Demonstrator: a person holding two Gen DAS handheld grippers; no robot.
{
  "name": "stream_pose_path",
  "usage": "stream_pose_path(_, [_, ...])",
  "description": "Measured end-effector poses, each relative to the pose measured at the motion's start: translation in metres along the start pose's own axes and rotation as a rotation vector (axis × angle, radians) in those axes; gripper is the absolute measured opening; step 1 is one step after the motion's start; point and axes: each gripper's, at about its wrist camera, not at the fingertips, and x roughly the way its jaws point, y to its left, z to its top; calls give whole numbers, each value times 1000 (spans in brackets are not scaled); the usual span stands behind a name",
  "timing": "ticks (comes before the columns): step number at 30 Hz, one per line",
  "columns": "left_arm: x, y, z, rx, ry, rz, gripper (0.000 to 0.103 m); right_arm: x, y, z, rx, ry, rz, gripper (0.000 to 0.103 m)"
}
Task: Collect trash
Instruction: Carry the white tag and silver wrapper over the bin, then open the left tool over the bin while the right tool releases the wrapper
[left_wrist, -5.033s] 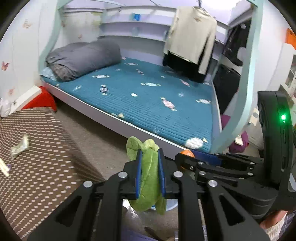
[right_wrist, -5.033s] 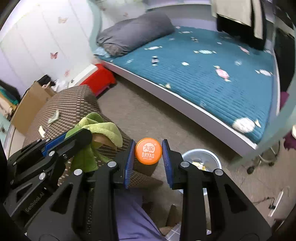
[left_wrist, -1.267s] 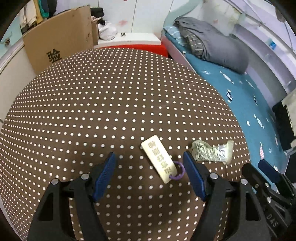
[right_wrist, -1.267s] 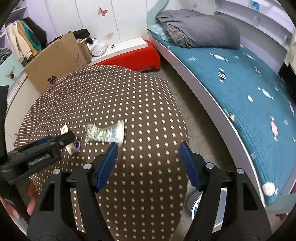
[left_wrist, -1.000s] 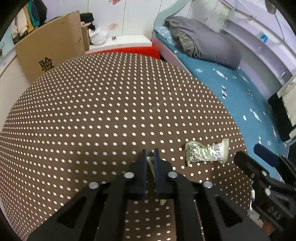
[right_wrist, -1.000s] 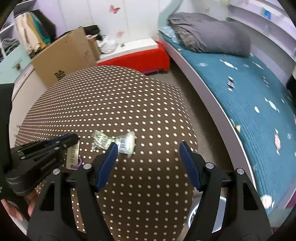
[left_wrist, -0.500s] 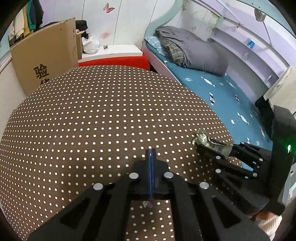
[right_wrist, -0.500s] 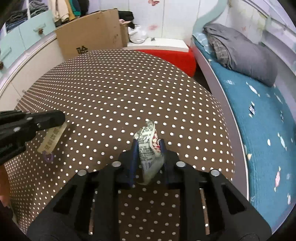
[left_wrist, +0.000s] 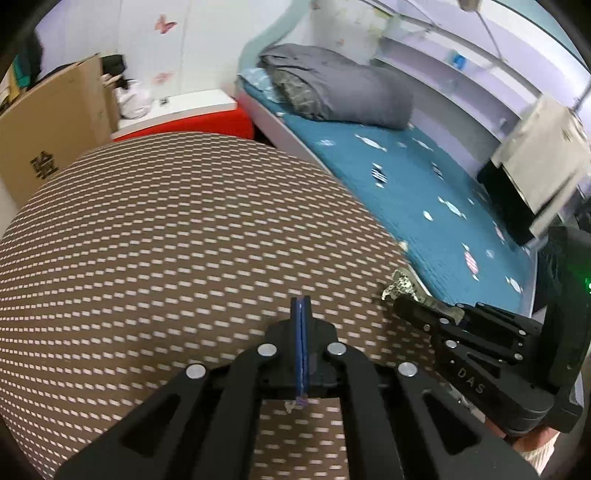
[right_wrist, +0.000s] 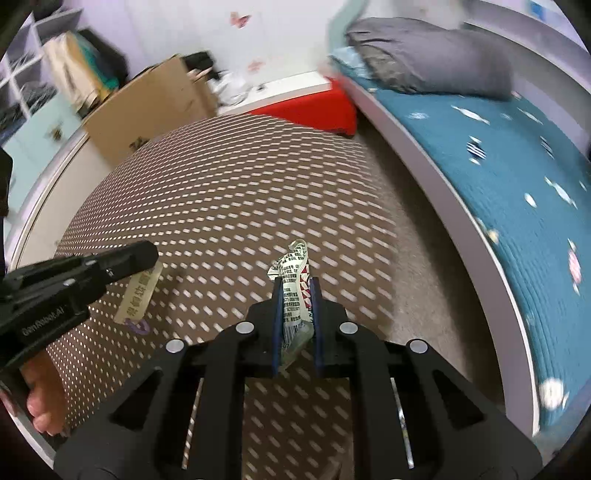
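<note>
Both grippers, left (left_wrist: 301, 350) pinching a cardboard tag (right_wrist: 138, 291), right (right_wrist: 295, 317) closing on a crumpled wrapper (right_wrist: 293, 284) (grip firmly), lift off the dotted counter (right_wrist: 221, 192).

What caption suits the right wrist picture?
Right gripper closing on a crumpled wrapper above the dotted brown cover.

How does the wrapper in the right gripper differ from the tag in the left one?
The wrapper is crumpled, printed film; the tag is a flat, stiff cream strip with a purple ring. The wrapper sticks up past the closing right gripper; the tag hangs below the shut left gripper. Both are pinched over the dotted cushion.
</note>
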Motion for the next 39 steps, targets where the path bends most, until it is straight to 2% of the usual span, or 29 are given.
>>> stream_pose_path(5, [6, -61, -14, 91, 15, -68, 1, -32, -36, -24, 76, -38, -47, 13])
stream_pose_path(12, [20, -146, -39, 212, 53, -152, 1, -79, -105, -76, 215, -64, -144, 13])
stream_pose_path(18, [40, -224, -73, 335, 122, -233, 1, -107, -159, -125, 355, -61, -228, 13])
stream_pose_path(25, [69, -296, -113, 460, 196, -273, 2, -130, -212, -190, 528, -35, -310, 13])
stream_pose_path(26, [71, -304, -118, 476, 187, -286, 4, -131, -217, -198, 548, -30, -320, 13])
stream_pose_path(27, [73, -311, -123, 494, 185, -297, 19, -133, -222, -206, 568, -23, -332, 13])
stream_pose_path(28, [78, -318, -130, 517, 200, -280, 48, -134, -227, -213, 586, -18, -340, 14])
stream_pose_path(29, [81, -322, -134, 530, 205, -266, 56, -135, -229, -218, 597, -15, -342, 14])
stream_pose_path(32, [88, -323, -141, 546, 213, -249, 57, -132, -235, -228, 622, 1, -347, 14])
stream_pose_path(36, [97, -304, -140, 524, 234, -208, 57, -117, -236, -224, 609, 34, -329, 15])
stream_pose_path(37, [97, -300, -138, 524, 234, -198, 57, -114, -235, -221, 605, 42, -328, 17])
stream_pose_path(39, [98, -291, -137, 521, 237, -171, 57, -110, -234, -217, 615, 46, -329, 28])
